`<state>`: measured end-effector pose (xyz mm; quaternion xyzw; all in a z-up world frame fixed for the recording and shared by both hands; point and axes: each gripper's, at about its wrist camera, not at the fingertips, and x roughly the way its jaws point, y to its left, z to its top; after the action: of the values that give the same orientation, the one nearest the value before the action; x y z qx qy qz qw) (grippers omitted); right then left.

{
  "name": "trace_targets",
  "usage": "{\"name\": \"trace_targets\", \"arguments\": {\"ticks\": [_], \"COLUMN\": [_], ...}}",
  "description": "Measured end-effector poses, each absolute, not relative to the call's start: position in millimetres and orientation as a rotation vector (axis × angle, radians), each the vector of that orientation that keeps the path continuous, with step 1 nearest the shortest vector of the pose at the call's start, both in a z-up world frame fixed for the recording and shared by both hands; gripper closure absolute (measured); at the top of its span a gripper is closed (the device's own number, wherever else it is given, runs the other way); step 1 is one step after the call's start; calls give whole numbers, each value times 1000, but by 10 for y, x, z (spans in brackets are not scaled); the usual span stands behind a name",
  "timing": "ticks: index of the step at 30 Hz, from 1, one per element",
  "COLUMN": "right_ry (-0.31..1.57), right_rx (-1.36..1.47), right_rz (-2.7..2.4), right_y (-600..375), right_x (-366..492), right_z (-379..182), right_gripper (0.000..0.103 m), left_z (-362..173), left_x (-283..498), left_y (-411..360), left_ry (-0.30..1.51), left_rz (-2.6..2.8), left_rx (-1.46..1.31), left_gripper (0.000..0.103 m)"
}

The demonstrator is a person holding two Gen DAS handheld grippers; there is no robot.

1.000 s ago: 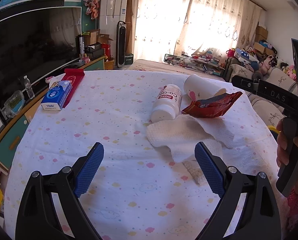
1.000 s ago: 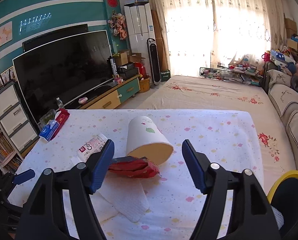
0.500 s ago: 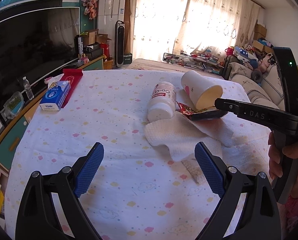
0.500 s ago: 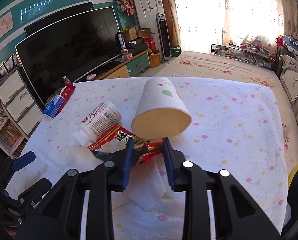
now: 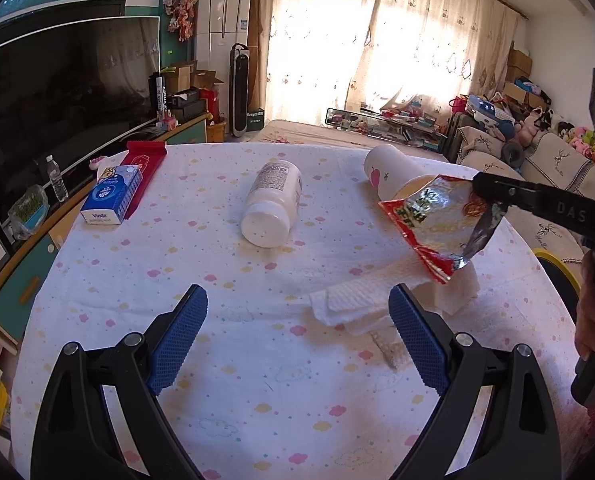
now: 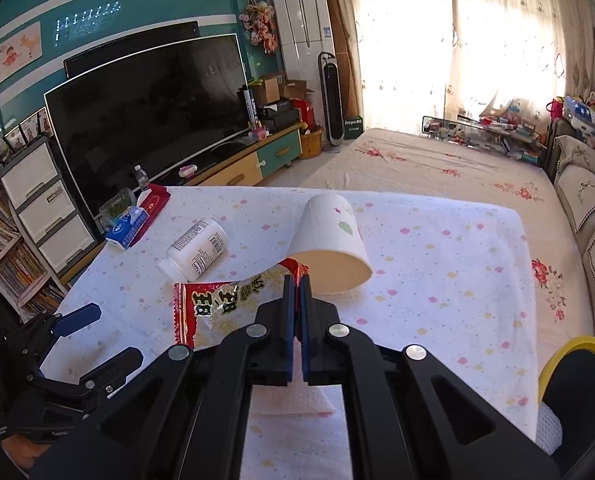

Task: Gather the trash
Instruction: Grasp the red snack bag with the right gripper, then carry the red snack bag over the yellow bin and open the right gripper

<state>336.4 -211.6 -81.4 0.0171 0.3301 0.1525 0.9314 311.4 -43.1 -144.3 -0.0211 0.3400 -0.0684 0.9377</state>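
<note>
The red and silver crinkled foil snack wrapper (image 6: 225, 300) hangs clear of the bench, pinched at one edge by the right tongs (image 6: 297, 280), whose jaws stand closed with only the foil between them. In the left wrist view the wrapper (image 5: 437, 220) dangles above a folded white paper towel (image 5: 377, 300), not touching it; the lift appears meant to free the wrapper from the other litter before carrying it off.

Just beyond it, toward the far right, a white paper cup (image 6: 329, 248) with a leaf print lies on its side, mouth toward the camera. To the left of the cup lies a white plastic bottle (image 5: 271, 204), also on its side. Both look like remaining litter. At the far left edge sits a blue tissue packet (image 5: 111, 196) beside a flat red packet (image 5: 145, 168), well apart from the rest.

The left tongs (image 5: 297, 332) hover low at the near side of the bench (image 5: 177, 264), jaws wide apart and holding nothing, presumably ready for the towel.

A yellow-rimmed container (image 6: 577, 364), likely the bin, shows at the right edge of the right wrist view; it is cut off and its contents cannot be judged. The towel's near portion is hidden behind the right tongs.
</note>
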Motion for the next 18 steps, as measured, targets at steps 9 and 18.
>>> {"name": "trace_targets", "arguments": {"ticks": [9, 18], "right_ry": [593, 601], "right_rx": [27, 112], "right_rz": [108, -124], "right_y": [-2909, -4086], "right_x": [3031, 2783], "right_z": [-628, -806], "right_gripper": [101, 101], "left_z": [-1432, -1444], "left_x": [3086, 3101], "left_y": [-486, -469], "left_ry": [684, 681], "left_rz": [-145, -157], "left_rx": [-20, -26], "left_gripper": [12, 12]}}
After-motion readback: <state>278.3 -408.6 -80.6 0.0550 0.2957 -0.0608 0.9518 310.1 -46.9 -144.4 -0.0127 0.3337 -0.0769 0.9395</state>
